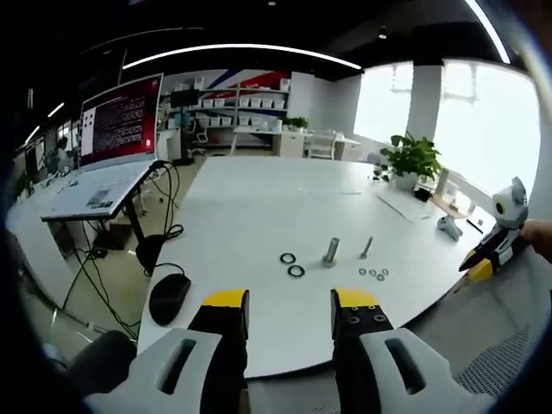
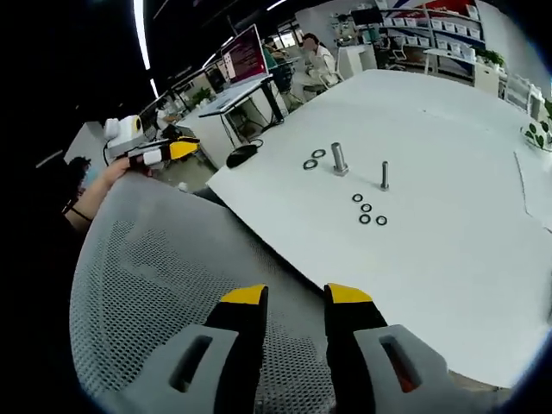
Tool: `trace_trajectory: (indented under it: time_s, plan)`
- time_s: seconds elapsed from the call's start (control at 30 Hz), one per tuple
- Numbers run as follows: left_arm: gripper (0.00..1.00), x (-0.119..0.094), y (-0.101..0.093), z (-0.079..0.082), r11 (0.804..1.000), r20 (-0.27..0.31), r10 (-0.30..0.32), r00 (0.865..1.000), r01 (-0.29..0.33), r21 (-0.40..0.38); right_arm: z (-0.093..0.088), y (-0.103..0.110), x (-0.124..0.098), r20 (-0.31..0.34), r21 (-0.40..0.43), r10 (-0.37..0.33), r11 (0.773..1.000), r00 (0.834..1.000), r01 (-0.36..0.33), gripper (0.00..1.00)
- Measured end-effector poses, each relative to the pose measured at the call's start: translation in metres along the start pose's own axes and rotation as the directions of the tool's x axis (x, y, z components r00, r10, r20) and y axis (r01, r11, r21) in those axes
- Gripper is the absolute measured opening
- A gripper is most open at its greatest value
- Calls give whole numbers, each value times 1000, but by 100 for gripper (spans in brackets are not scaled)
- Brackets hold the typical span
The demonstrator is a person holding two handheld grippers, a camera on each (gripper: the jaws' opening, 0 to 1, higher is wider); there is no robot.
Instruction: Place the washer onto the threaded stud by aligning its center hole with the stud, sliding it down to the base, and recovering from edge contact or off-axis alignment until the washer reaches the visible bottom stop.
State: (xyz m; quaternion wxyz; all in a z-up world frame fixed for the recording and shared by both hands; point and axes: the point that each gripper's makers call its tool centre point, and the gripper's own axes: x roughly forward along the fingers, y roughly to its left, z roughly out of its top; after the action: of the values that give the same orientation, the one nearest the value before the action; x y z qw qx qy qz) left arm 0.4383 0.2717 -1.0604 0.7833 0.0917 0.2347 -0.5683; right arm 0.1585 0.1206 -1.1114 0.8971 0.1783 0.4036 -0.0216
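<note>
Two large washers point(image 1: 291, 264) lying flat on the white worktop point(image 1: 259, 216) in the left gripper view, one nearer, one farther, just left of the big stud point(image 1: 331, 251), apart from it and not threaded on. Right of that stud, a thinner bolt point(image 1: 366, 247) standing upright, with four small washers point(image 1: 373, 273) clustered just in front of it. Farther left, a black mouse point(image 1: 169, 296) near the worktop edge and an open laptop point(image 1: 110, 147) on a stand beside trailing cables. At far right, a potted plant point(image 1: 411, 158) by the window.

Left hand-held gripper point(image 1: 291, 310) at the near edge of the worktop, yellow-tipped jaws parted with a clear gap, nothing between them. Seen again at upper left of the right gripper view point(image 2: 177, 150), held in a hand point(image 2: 110, 177); jaw gap there too small to tell.

Right hand-held gripper point(image 2: 294, 297) over a grey mesh chair back point(image 2: 164, 276), well short of the parts, jaws likewise apart and empty. Also visible at the right rim of the left gripper view point(image 1: 479, 265). Beyond it on the worktop point(image 2: 448, 250): large washers point(image 2: 314, 159), stud point(image 2: 339, 159), thin bolt point(image 2: 385, 175), small washers point(image 2: 368, 210).
</note>
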Motion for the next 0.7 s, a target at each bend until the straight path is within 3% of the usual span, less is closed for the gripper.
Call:
trace_trajectory:
  time_s: [0.07, 0.17, 0.23, 0.27, 0.47, 0.7]
  plan:
    - [36, -1, 3, -2, 1000, 0, 7, 1000, -7, -2, 3, -8, 2, -10, -11, -11, 1000, 1000, 11, 29]
    - [36, -2, 1, -1, 1000, 2, 10, 1000, -10, -2, 9, -27, 7, -43, -138, -79, 988, 996, 72, 29]
    - [36, -2, 0, -1, 1000, 3, 5, 1000, -5, 0, 13, -29, 11, -40, -194, -84, 978, 996, 75, 32]
    - [36, -2, -1, -2, 1000, -3, -1, 1000, 1, 3, 13, -32, 15, -68, -208, -82, 976, 994, 66, 33]
    - [36, -3, -4, -4, 1000, -16, -10, 1000, 10, 11, 21, -37, 36, -113, -210, -66, 977, 991, 41, 34]
    - [37, -4, -6, -2, 1000, -8, -18, 1000, 18, 6, 18, -53, 56, -174, -232, -76, 972, 982, 34, 34]
